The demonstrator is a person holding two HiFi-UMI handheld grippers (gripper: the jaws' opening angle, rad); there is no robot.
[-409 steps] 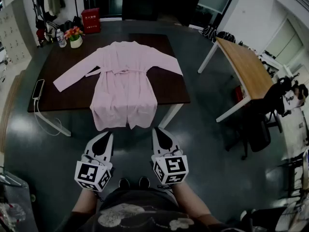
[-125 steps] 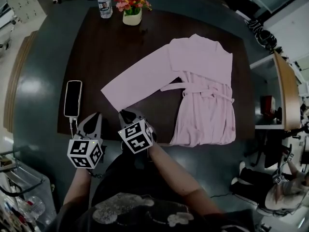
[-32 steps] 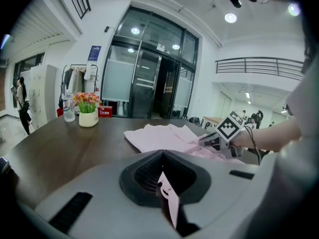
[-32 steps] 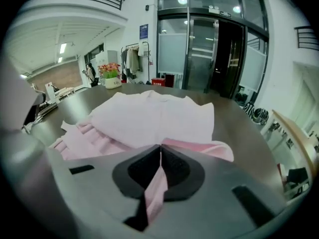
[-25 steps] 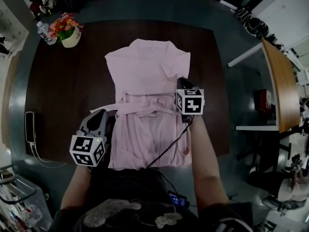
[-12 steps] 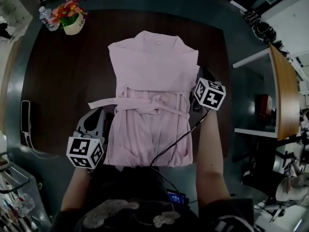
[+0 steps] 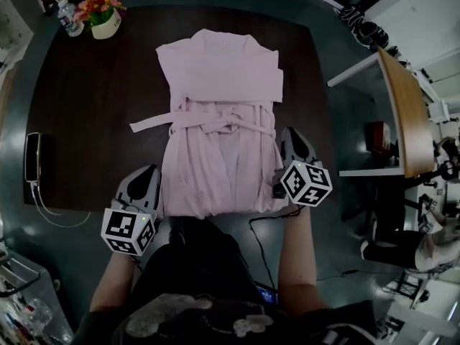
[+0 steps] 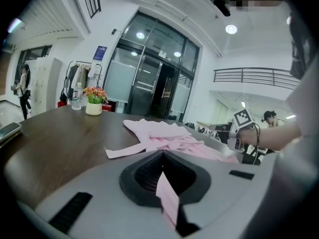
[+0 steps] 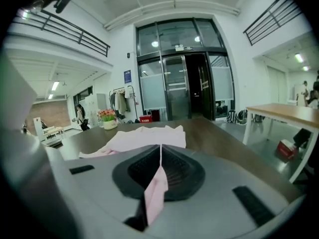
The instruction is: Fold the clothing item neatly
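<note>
Head view alone shows the pale pink cloth robe (image 7: pixel 215 121) flat on the dark brown wooden table (image 7: pixel 86 85), sleeves folded in. Gripper views alone show the left gripper (image 7: pixel 146 182) and right gripper (image 7: pixel 290 141) closed, each pinching its near hem.

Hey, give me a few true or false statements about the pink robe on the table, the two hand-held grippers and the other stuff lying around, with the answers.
1. The left hand-held gripper and the right hand-held gripper are each shut on pink fabric. True.
2. The robe lies in a crumpled heap. False: it lies flat on the table, hem at the near edge.
3. A flower pot stands at the table's far left corner. True.
4. The phone lies on the robe. False: it lies by the table's left edge, apart from the robe.
5. The belt is tied across the robe's middle. True.
</note>
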